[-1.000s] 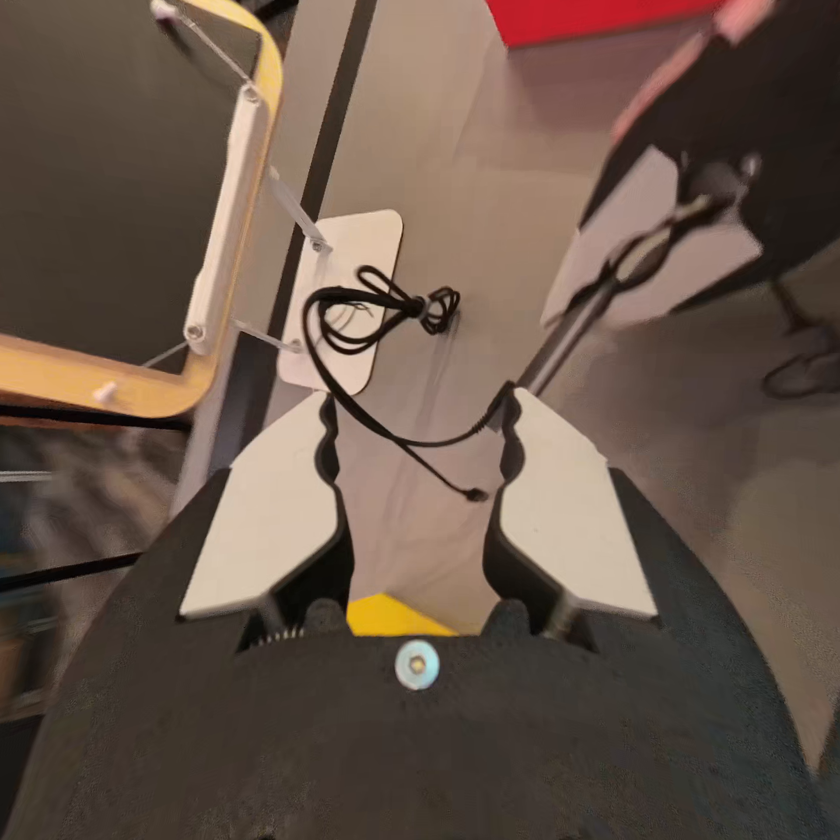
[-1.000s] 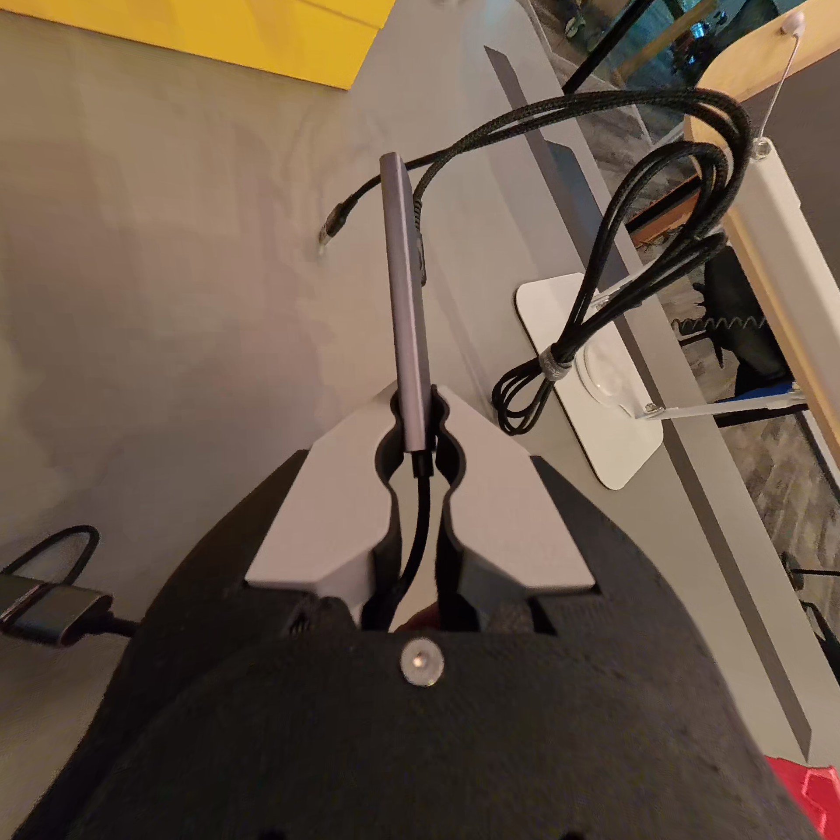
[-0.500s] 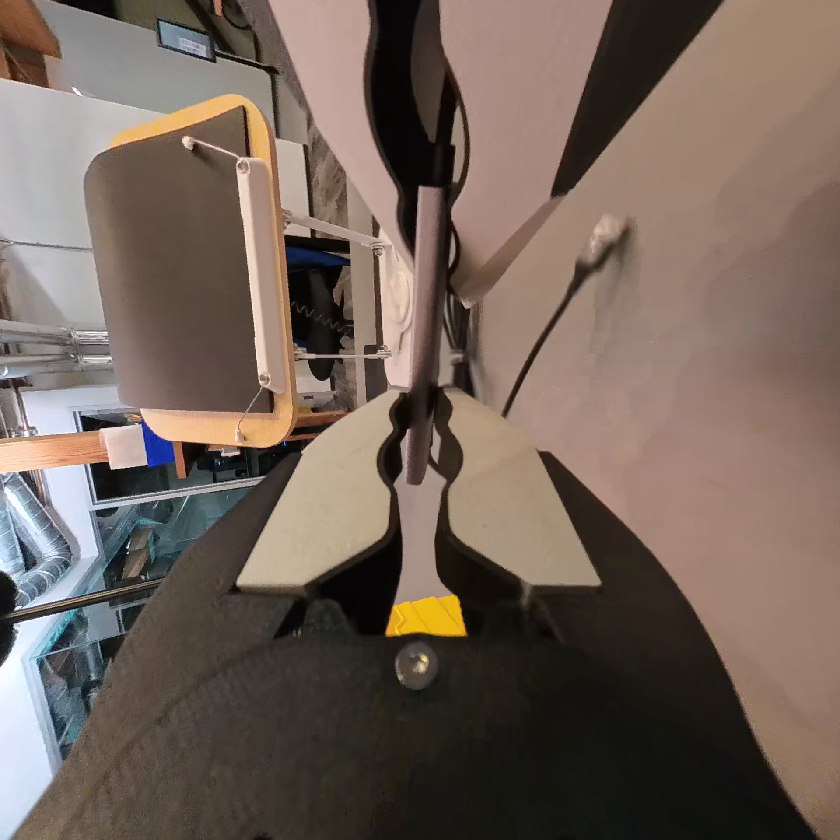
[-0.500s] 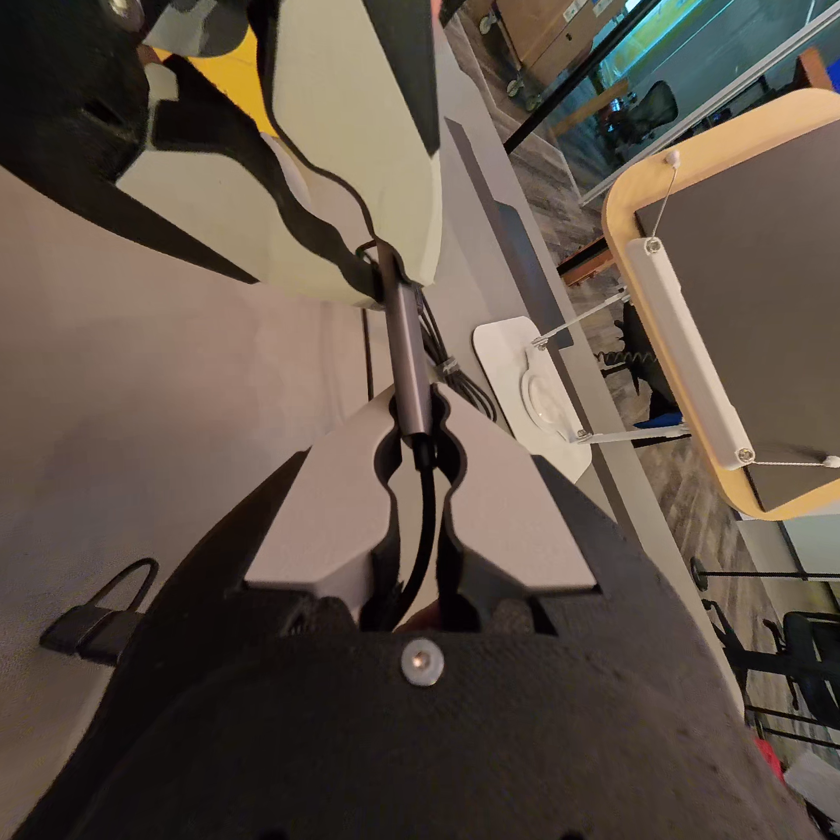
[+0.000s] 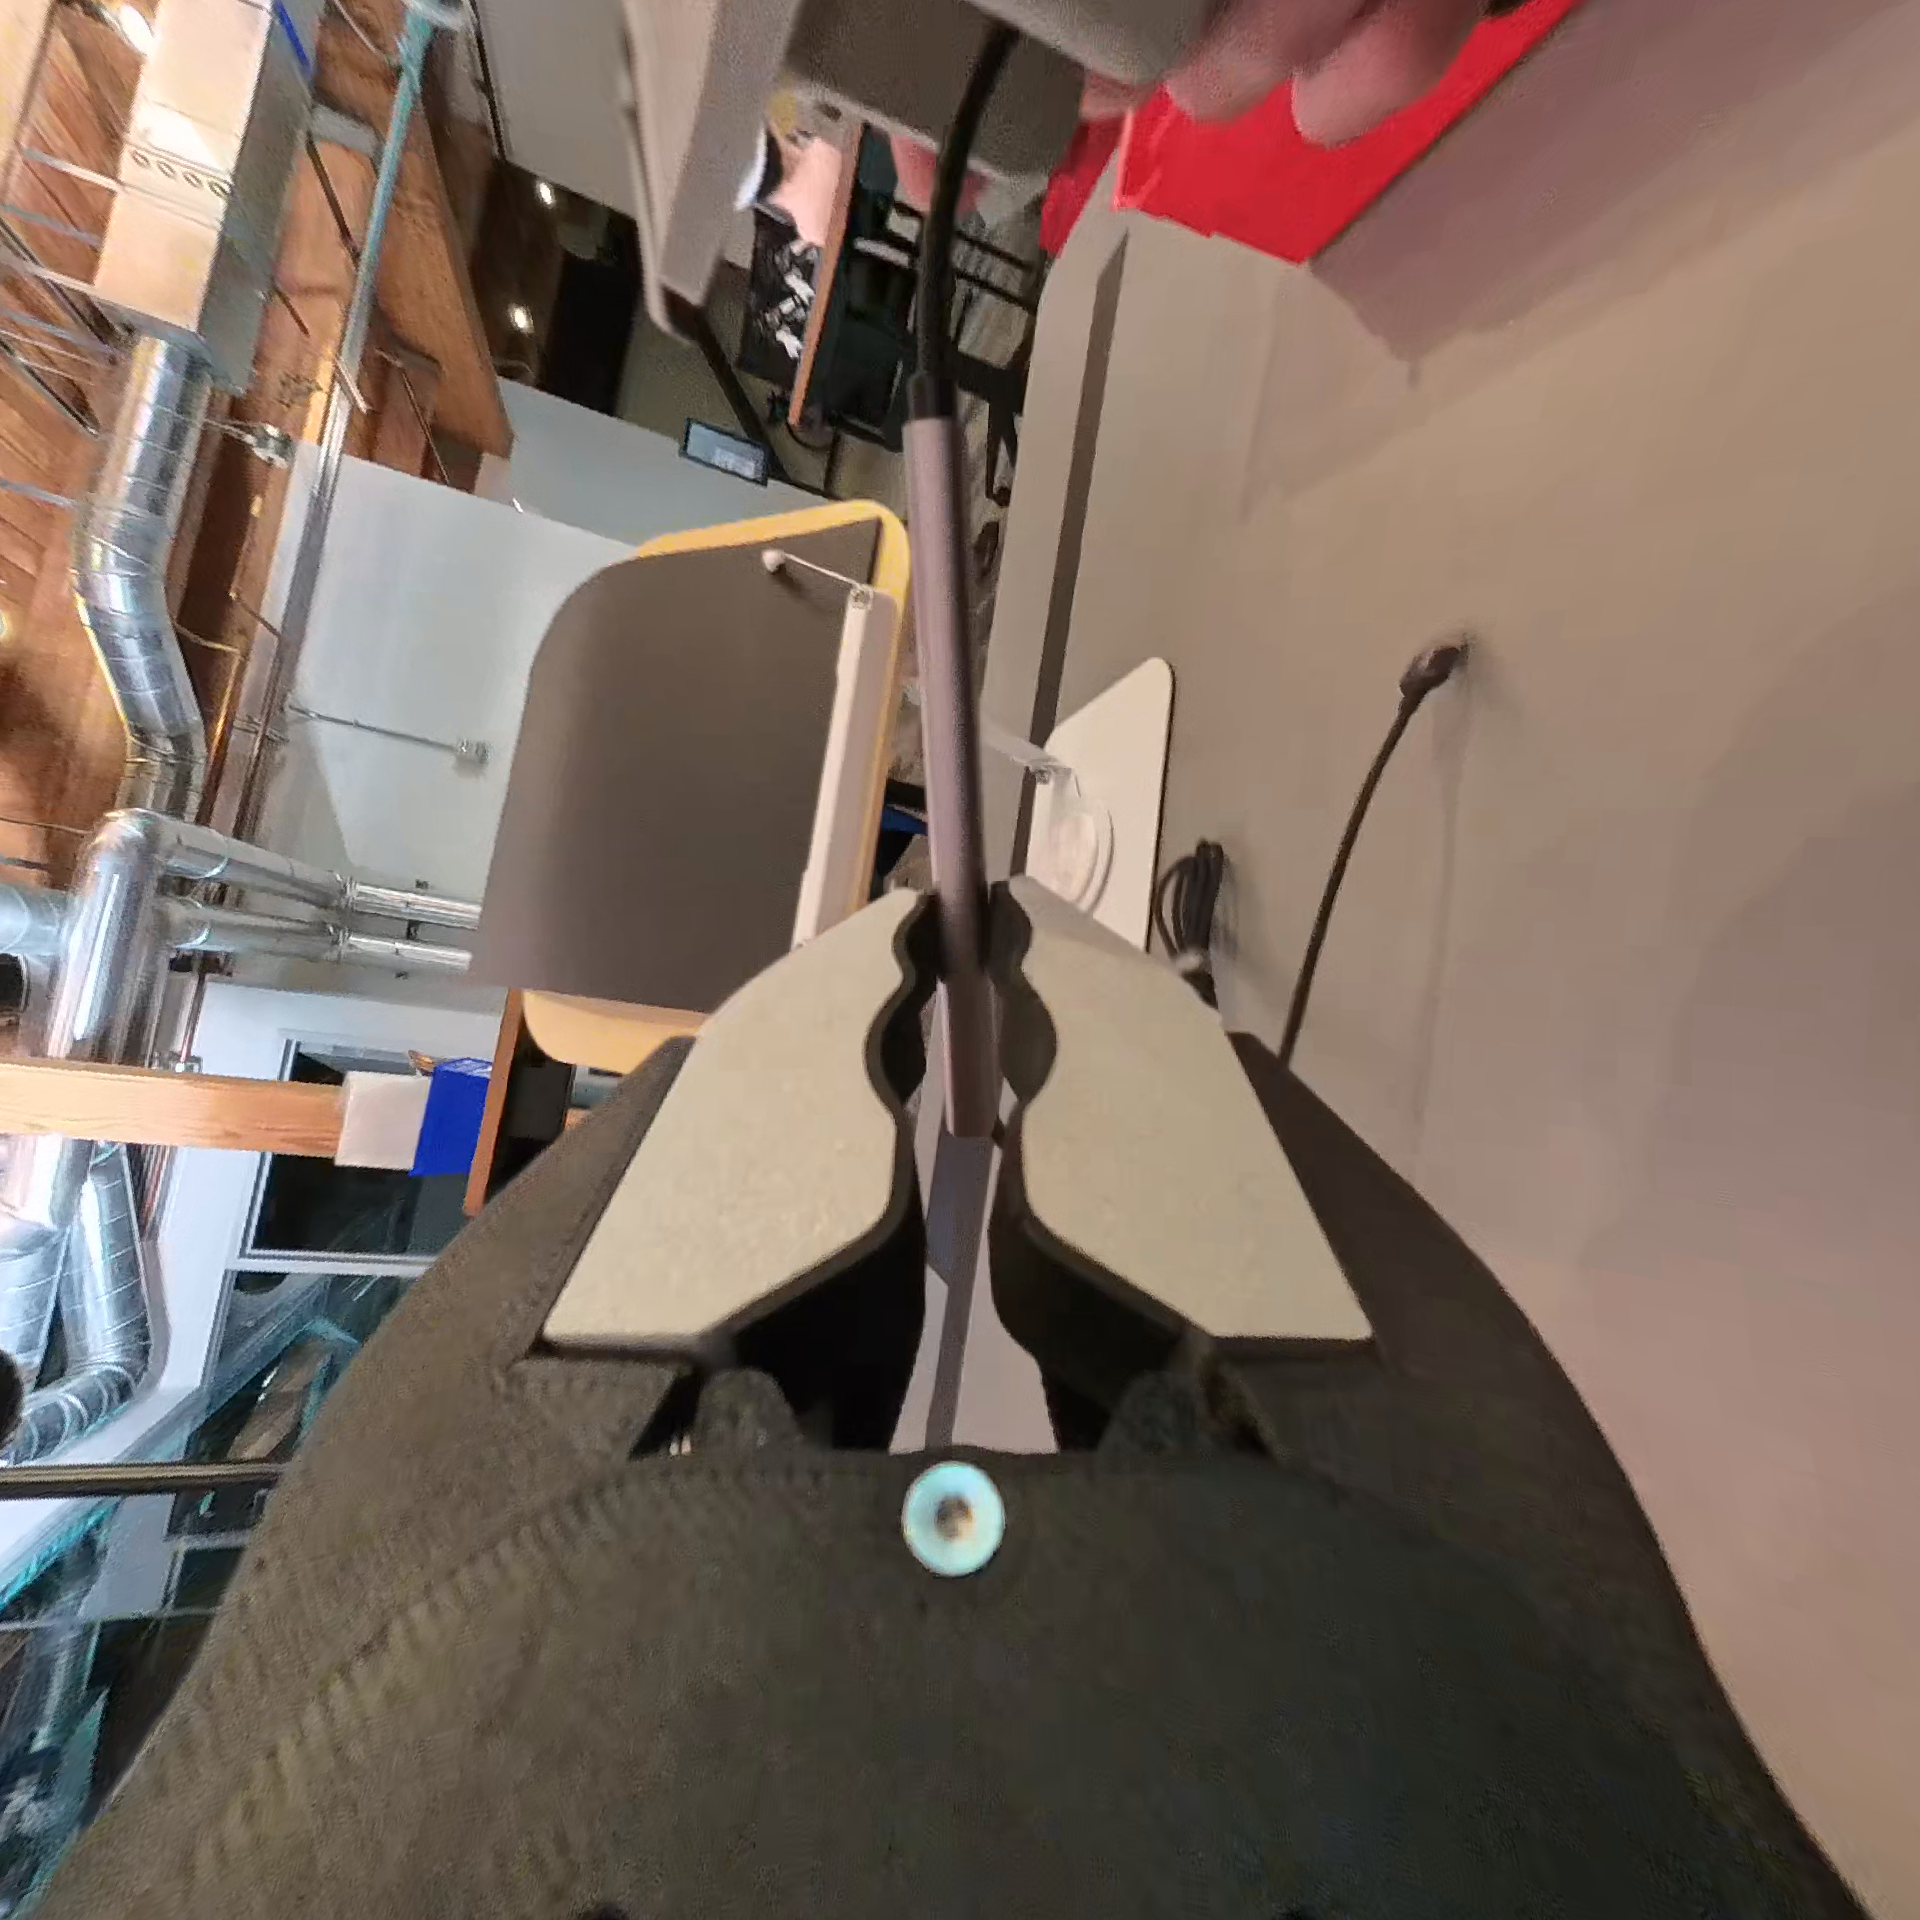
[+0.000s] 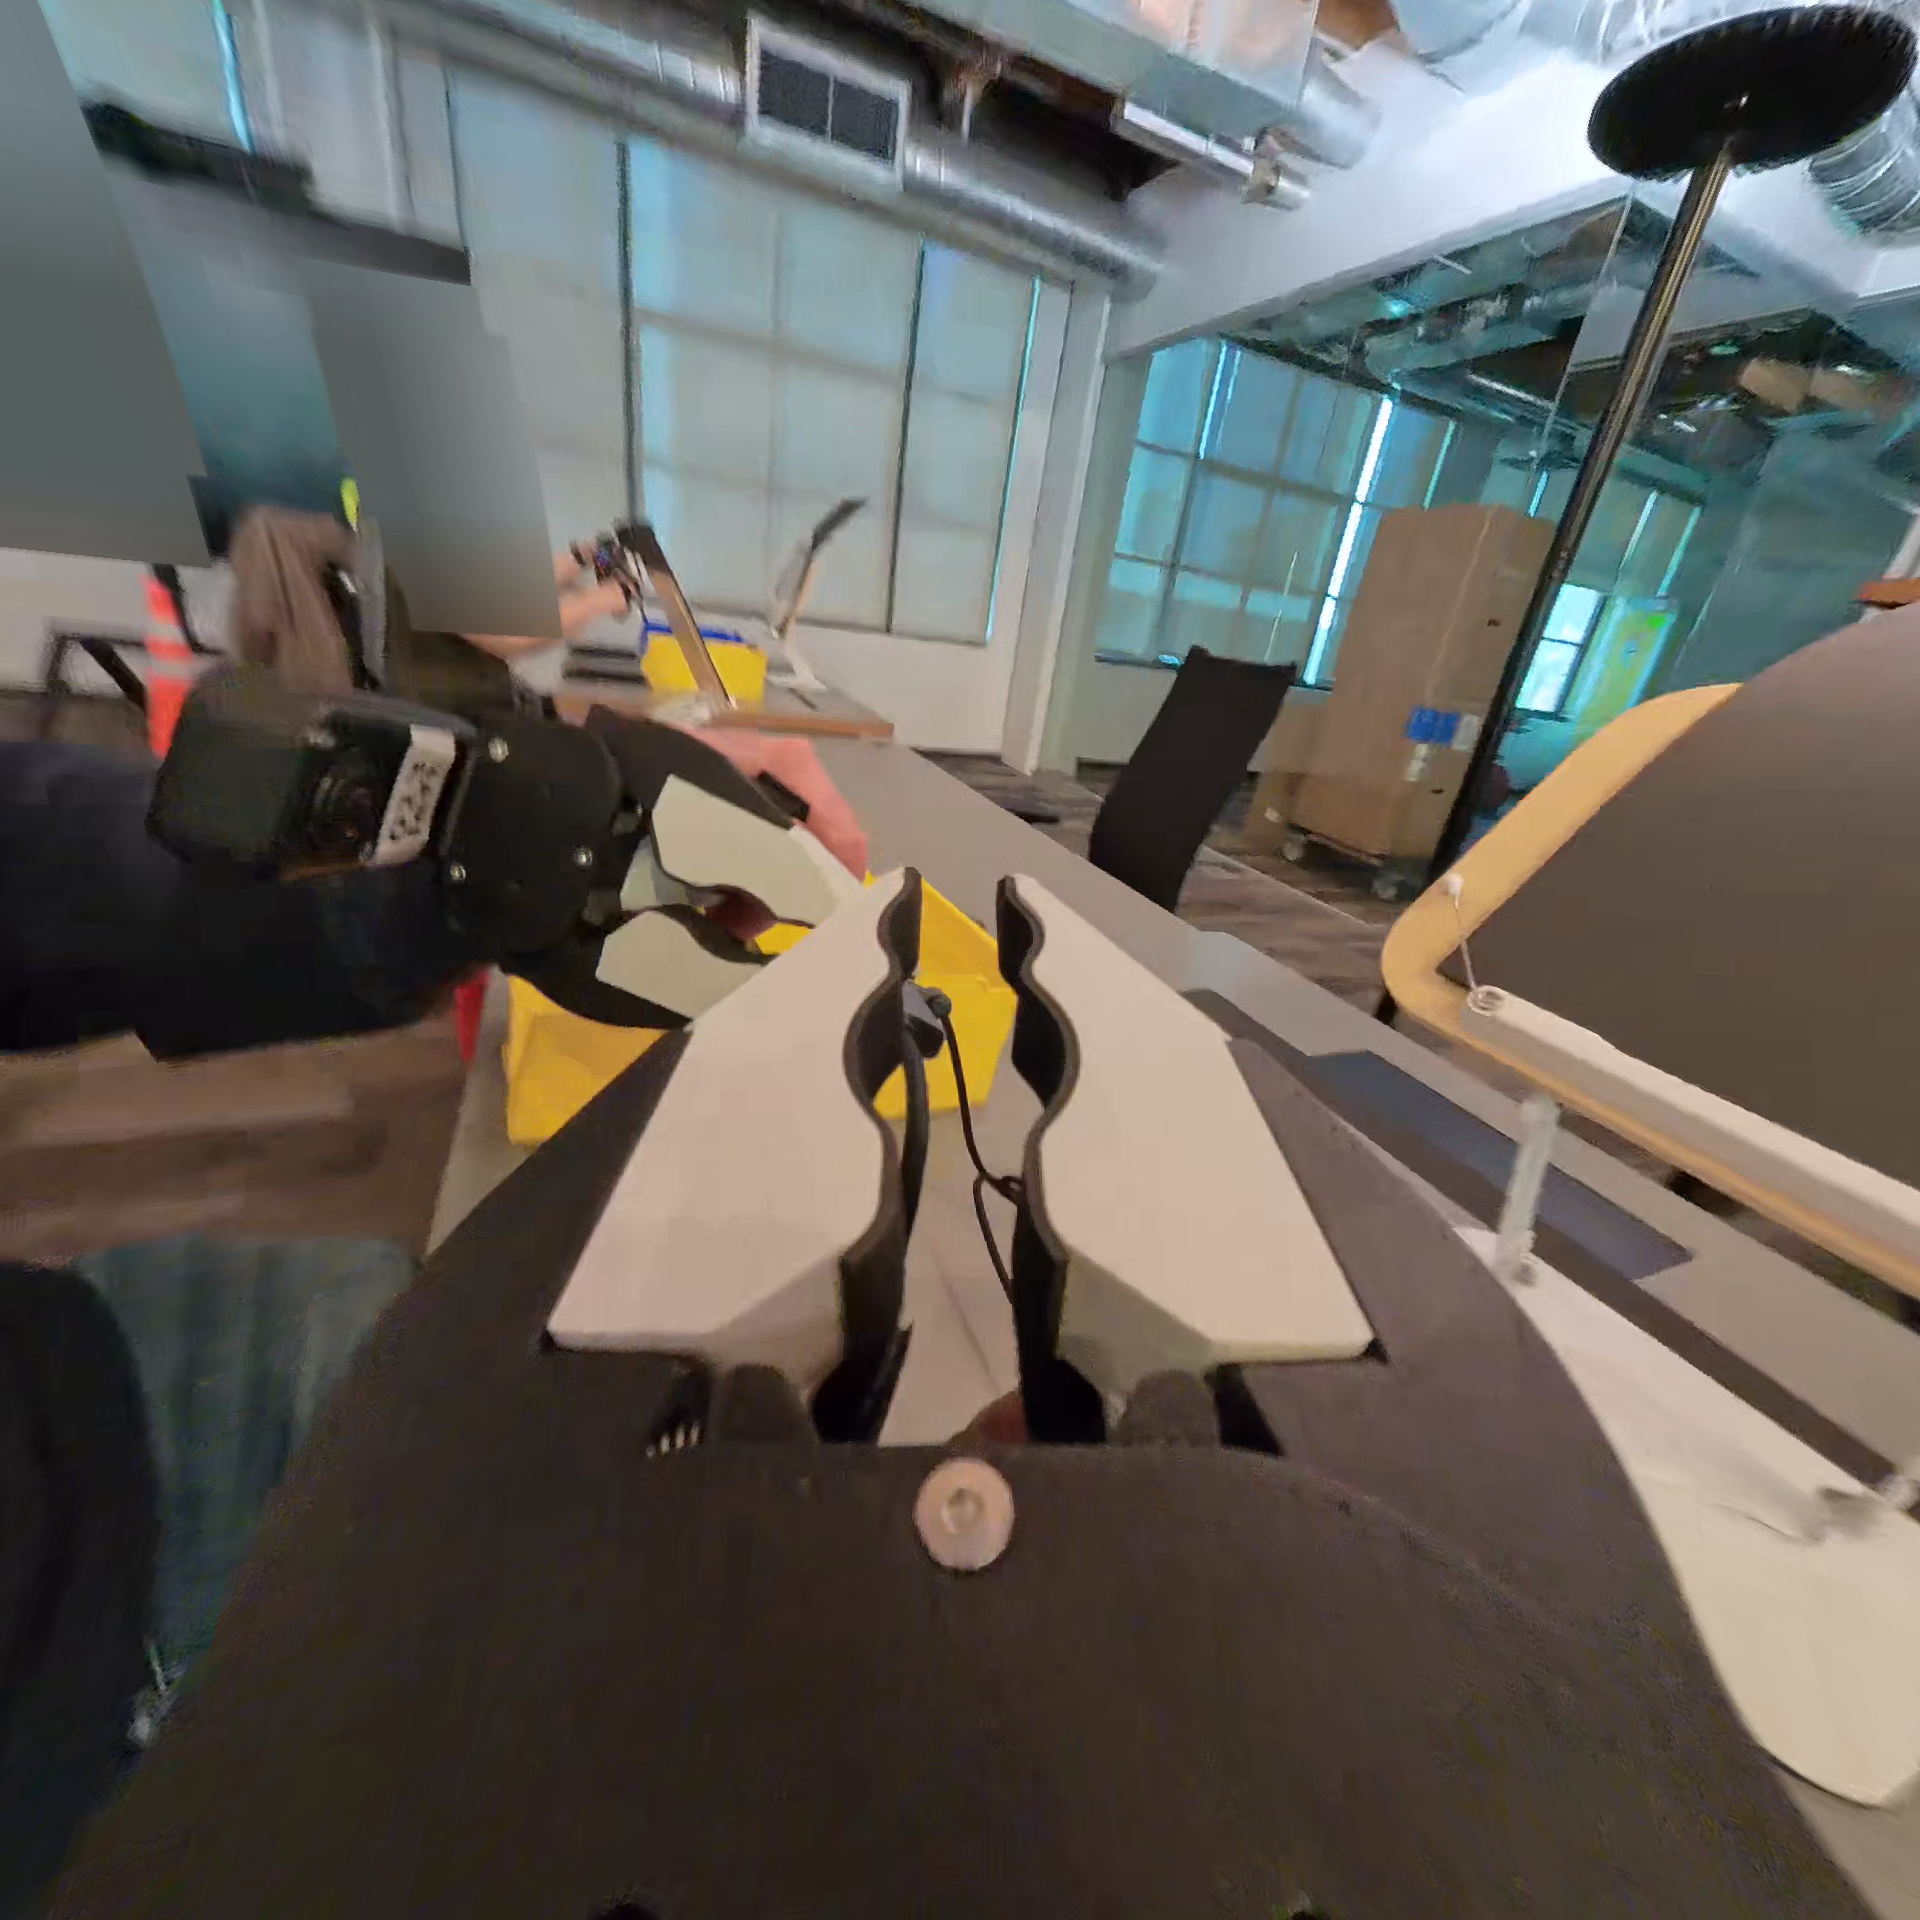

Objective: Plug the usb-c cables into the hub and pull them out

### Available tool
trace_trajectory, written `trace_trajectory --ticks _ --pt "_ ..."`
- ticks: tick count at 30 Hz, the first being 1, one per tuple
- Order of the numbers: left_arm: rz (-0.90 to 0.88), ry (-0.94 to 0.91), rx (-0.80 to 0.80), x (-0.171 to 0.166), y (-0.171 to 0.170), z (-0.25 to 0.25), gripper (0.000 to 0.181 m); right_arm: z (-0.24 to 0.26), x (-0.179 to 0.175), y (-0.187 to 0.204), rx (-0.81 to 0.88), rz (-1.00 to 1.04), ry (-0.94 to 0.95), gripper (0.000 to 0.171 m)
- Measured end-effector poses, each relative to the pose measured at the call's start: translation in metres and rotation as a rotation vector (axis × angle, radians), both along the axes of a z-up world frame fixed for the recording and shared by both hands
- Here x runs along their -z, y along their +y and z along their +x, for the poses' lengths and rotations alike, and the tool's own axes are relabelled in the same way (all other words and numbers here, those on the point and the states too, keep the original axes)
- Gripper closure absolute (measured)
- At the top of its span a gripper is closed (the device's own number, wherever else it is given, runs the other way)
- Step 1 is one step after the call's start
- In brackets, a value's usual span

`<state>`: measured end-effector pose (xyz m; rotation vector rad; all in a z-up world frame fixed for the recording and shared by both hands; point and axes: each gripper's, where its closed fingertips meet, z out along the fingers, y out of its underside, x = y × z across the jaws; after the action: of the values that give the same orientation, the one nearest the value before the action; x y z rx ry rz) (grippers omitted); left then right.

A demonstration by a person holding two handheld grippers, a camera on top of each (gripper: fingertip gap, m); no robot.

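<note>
The left gripper is closed on the slim grey hub, which is held edge-on above the grey table; the hub's own black lead runs from its far end. The right gripper is parted, with a thin black cord lying loosely between its fingers, not pinched. A loose usb-c cable rests on the table, plug free; judged next, that plug should be gripped close behind its head while the hub is kept steady. A yellow bin and a white stand base are nearby; the bundled cable beside the base may snag.
</note>
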<state>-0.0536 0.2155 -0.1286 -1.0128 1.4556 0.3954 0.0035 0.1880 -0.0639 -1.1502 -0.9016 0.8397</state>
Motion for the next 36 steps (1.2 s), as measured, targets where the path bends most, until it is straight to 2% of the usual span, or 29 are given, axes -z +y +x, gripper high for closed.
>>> trace_trajectory --ticks 3,7,10,12,14,16,21,24,29,31,36 --pt "-0.001 -0.036 0.021 -0.016 -0.005 -0.004 0.172 0.014 -0.014 0.013 -0.028 -0.095 0.156 0.163" --pt "-0.016 -0.071 0.038 -0.028 -0.008 -0.011 0.172 0.026 -0.014 0.032 -0.030 -0.194 0.283 0.168" --pt "-0.030 -0.099 0.050 -0.036 -0.010 -0.015 0.173 0.056 -0.026 0.047 -0.057 -0.265 0.532 0.171" --pt "-0.029 -0.115 0.051 -0.042 -0.010 -0.018 0.173 0.072 -0.018 0.065 -0.015 -0.317 0.599 0.171" --pt "-0.050 -0.143 0.077 -0.047 -0.014 -0.018 0.172 0.066 0.003 0.080 0.055 -0.352 0.508 0.171" --pt "-0.057 -0.159 0.107 -0.053 -0.018 -0.014 0.172 0.040 0.019 0.074 0.034 -0.304 0.326 0.170" --pt "-0.110 -0.196 0.199 -0.061 -0.030 0.004 0.172 -0.025 0.033 0.036 0.017 0.068 -0.097 0.146" --pt "-0.160 -0.216 0.260 -0.061 -0.039 0.018 0.172 -0.049 0.036 0.023 0.029 0.238 -0.247 0.145" --pt "-0.298 -0.311 0.351 -0.063 -0.049 0.030 0.172 -0.066 0.026 0.001 -0.066 0.315 -0.261 0.151" --pt "-0.348 -0.347 0.388 -0.065 -0.053 0.031 0.172 -0.068 0.027 -0.003 -0.091 0.316 -0.276 0.161" --pt "-0.465 -0.410 0.474 -0.071 -0.064 0.031 0.172 -0.064 0.023 -0.011 -0.143 0.293 -0.269 0.168"
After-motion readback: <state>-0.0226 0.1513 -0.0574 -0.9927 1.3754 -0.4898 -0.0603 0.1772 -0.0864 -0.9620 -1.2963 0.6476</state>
